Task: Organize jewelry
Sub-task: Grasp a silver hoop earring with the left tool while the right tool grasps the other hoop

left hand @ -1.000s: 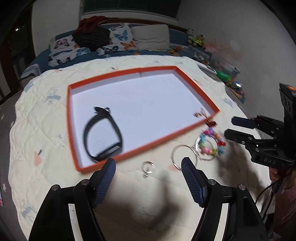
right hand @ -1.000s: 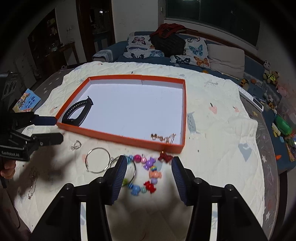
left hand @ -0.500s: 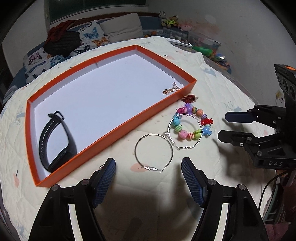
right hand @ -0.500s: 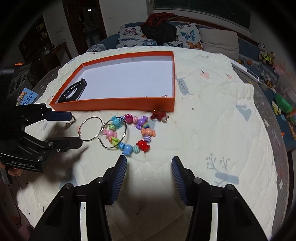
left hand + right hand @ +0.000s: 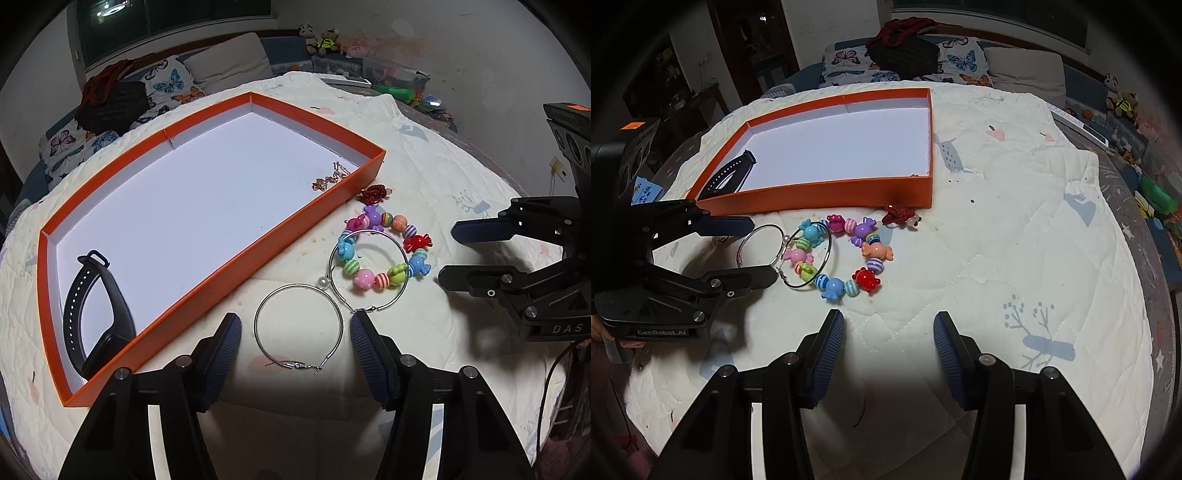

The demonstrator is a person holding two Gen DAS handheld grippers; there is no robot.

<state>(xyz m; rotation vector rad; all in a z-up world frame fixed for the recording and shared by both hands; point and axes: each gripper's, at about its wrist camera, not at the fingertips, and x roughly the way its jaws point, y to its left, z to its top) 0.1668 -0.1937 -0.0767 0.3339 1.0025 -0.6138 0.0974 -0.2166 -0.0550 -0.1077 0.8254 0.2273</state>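
A large silver hoop earring [image 5: 295, 365] lies flat on the quilt in front of the orange tray [image 5: 258, 254]. My left gripper [image 5: 293, 325] straddles it, jaws closing, with the pads just clear of the wire. A second hoop [image 5: 369, 230] overlaps a bracelet of coloured candy beads [image 5: 364, 277]. The right wrist view shows the left gripper [image 5: 761, 249] around the first hoop [image 5: 768, 226]. My right gripper [image 5: 888, 325] stands open and empty just short of the bead bracelet [image 5: 877, 251], and appears again at right [image 5: 448, 253].
Inside the tray lie a black watch band [image 5: 99, 314] and a small gold chain [image 5: 330, 179]. A red knotted charm [image 5: 375, 194] rests by the tray's corner, a pearl [image 5: 324, 282] between the hoops. Pillows, a dark bag and toys line the far edge.
My left gripper swung right from the small ring to the large hoop, sank toward the quilt, and its jaws narrowed. The right gripper dropped slightly, with the bracelet now ahead of its fingers.
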